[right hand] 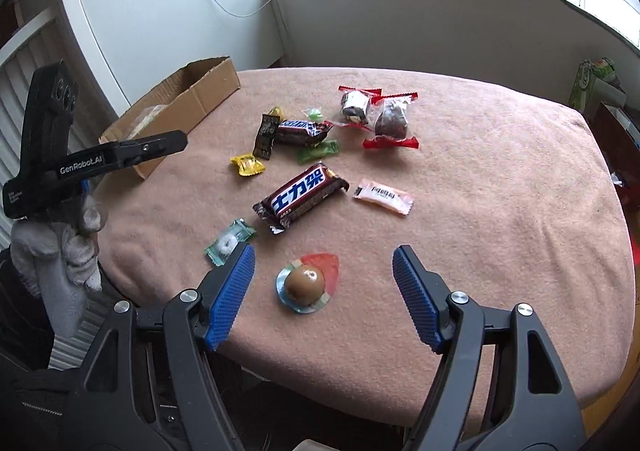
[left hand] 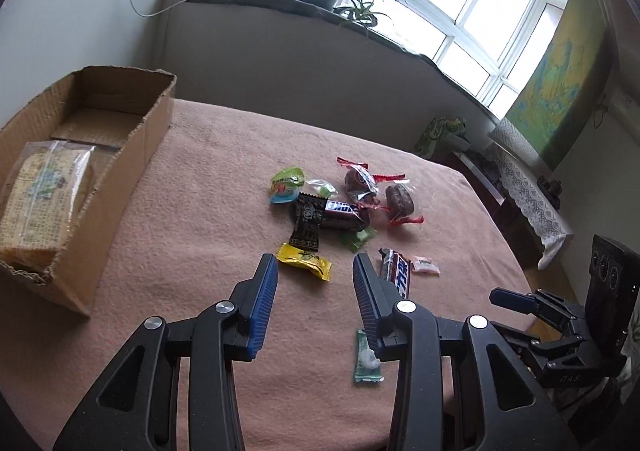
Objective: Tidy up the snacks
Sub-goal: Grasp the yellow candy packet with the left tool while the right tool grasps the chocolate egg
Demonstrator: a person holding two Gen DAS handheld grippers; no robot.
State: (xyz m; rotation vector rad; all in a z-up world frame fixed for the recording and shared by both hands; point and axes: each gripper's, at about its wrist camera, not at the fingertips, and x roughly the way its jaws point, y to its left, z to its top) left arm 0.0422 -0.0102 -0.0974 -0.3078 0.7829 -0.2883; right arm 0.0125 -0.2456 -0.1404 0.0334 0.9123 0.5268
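The left gripper [left hand: 316, 275] stands partly open over the pink blanket [left hand: 208, 211], with nothing between its blue pads. Just ahead of its left fingertip lies a yellow wrapped candy [left hand: 305, 261]; beside and partly behind its right finger is a dark chocolate bar [left hand: 396, 269] with white lettering, and a small pink sachet [left hand: 426, 265] lies just past that. Below the right finger, partly under it, is a green wrapped mint ring [left hand: 367, 361]. Further ahead sits the main heap: a second dark bar [left hand: 340, 213], a black patterned packet [left hand: 306, 225], a green jelly cup [left hand: 285, 184] and two red-ended wrapped cakes [left hand: 380, 191]. Off to the gripper's left is an open cardboard box [left hand: 132, 155] holding one clear-wrapped pale biscuit block [left hand: 40, 195]. The right gripper [right hand: 324, 271] is held wider apart and grips nothing; a brown egg-shaped snack in a clear round pack [right hand: 306, 285] lies on the blanket between its fingers, closer to the left finger (whether either pad touches it cannot be made out, though both look clear of it). The mint ring [right hand: 229, 243] is just beside the tip of that gripper's left finger, the lettered bar [right hand: 301, 196] lies ahead of it, and the pink sachet [right hand: 383, 197] is ahead toward the right. The box [right hand: 188, 99] is far ahead to the left, behind the other gripper, which a gloved hand [right hand: 60, 247] holds.
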